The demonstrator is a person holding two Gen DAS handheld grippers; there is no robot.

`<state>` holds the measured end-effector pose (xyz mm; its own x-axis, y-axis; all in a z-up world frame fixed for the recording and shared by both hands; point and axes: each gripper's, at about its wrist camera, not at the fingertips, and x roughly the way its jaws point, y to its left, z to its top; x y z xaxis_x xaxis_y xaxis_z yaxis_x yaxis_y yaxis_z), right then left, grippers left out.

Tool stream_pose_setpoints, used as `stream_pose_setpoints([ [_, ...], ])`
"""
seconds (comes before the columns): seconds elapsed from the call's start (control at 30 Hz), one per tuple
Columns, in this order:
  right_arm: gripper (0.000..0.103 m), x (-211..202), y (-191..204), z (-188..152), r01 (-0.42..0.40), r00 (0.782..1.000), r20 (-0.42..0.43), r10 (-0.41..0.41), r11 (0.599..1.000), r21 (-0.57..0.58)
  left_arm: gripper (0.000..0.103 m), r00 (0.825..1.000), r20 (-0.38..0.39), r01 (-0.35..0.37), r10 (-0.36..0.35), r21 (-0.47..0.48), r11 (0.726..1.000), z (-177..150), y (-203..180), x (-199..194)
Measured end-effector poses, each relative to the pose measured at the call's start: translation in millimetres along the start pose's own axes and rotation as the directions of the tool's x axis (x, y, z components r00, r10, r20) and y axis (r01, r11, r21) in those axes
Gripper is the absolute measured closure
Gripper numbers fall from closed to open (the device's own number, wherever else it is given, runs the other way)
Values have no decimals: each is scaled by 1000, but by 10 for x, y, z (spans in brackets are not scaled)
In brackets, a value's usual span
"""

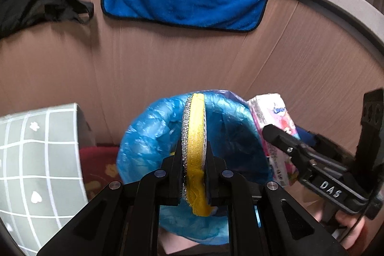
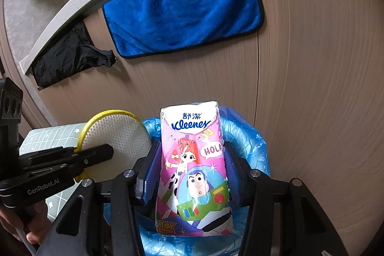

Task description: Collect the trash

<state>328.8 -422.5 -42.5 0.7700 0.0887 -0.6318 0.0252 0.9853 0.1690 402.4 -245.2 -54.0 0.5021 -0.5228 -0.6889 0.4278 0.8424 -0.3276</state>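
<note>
Trash bin lined with blue bag [image 1: 153, 133], left tool [image 1: 194, 160] clamping round yellow scrub pad [image 1: 195, 133] above it, right tool [image 2: 192, 174] gripping Kleenex tissue pack [image 2: 192, 160] over bin

The tissue pack [image 2: 194, 167] reads "Kleenex" under two Chinese characters, "HOLA" in a speech bubble, and "TOY" at its lower corner. The left tool [image 2: 55, 174] reads "GenRobot.AI"; the right tool [image 1: 319, 174] reads "DAS".

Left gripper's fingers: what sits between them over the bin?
A round yellow scrub pad, clamped edge-on between the left gripper fingers above the blue-lined bin; clearest in the left wrist view.
</note>
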Motion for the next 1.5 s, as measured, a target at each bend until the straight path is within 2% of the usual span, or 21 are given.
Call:
stream_pose_setpoints([
  [0.1,45,44,-20,-18,10,1000,-4,-10,1000,6,85,999,25,23,-22,-30,999,9,46,-10],
  [0.13,42,45,-24,-30,14,1000,-1,-14,1000,5,81,999,29,24,-23,-35,999,15,54,-19],
  [0.17,41,39,-27,-31,16,1000,1,-16,1000,5,76,999,31,26,-25,-39,999,20,62,-32],
  [0.33,41,-47,-2,-48,26,1000,15,-26,1000,6,67,998,61,13,-10,-46,999,43,93,-211],
  [0.63,41,-531,166,-213,47,997,56,-47,999,-1,66,990,94,-104,105,-17,994,-233,62,-759],
  [0.93,41,-1275,590,-632,-11,994,110,11,1000,-4,66,958,169,-238,230,29,971,-886,-17,-1640],
  [1.13,40,-1751,1075,-986,-14,991,131,25,996,-84,66,944,201,-281,262,77,957,-1405,-68,-2198],
  [1.3,40,-2058,1391,-1349,-24,991,128,42,990,-139,66,926,212,-330,312,57,942,-1808,-67,-2557],
  [1.37,40,-2174,1479,-1473,-17,990,136,38,988,-151,66,910,235,-365,341,64,929,-2010,-120,-2711],
  [1.5,39,-2319,1614,-1653,-44,990,128,64,987,-157,66,900,248,-387,360,72,919,-2258,-212,-2893],
])
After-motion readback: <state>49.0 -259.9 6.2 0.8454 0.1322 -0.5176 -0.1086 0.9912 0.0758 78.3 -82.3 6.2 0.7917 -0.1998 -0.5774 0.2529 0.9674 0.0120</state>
